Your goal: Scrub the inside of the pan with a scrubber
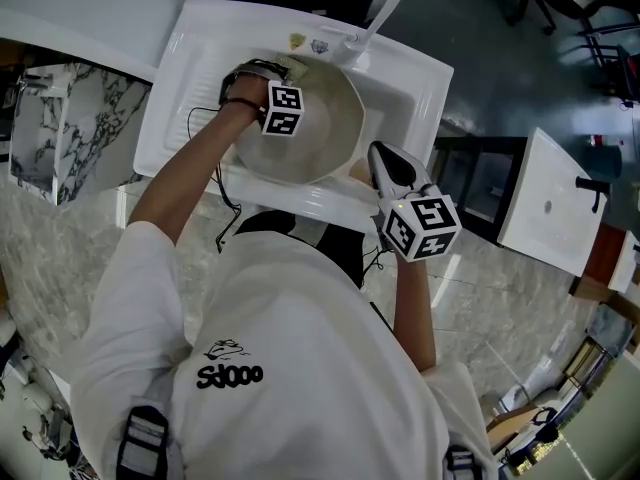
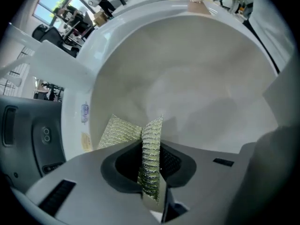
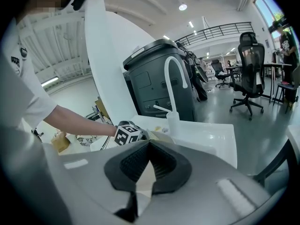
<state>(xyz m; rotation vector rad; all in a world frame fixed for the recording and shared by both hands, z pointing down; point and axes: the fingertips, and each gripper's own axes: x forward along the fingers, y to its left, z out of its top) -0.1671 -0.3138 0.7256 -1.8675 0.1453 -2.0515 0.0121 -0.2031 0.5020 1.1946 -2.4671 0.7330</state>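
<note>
A cream pan [image 1: 320,133] sits tilted in the white sink [image 1: 190,78]; its pale inside [image 2: 197,78] fills the left gripper view. My left gripper [image 1: 262,70] reaches into the pan's far left side and is shut on a silvery-green scrubber [image 2: 151,158], whose folded edge rests against the pan wall. My right gripper [image 1: 388,166] is at the pan's near right rim, shut on the cream pan handle [image 3: 144,177]. The left gripper's marker cube [image 3: 127,134] shows beyond the right gripper [image 3: 150,146].
A white curved faucet [image 3: 172,78] rises at the sink's far edge, with a small white squeeze bottle [image 3: 172,121] beside it. A dark grey bin [image 3: 159,78] stands behind. Marble counter [image 1: 70,218] flanks the sink; office chairs are far right.
</note>
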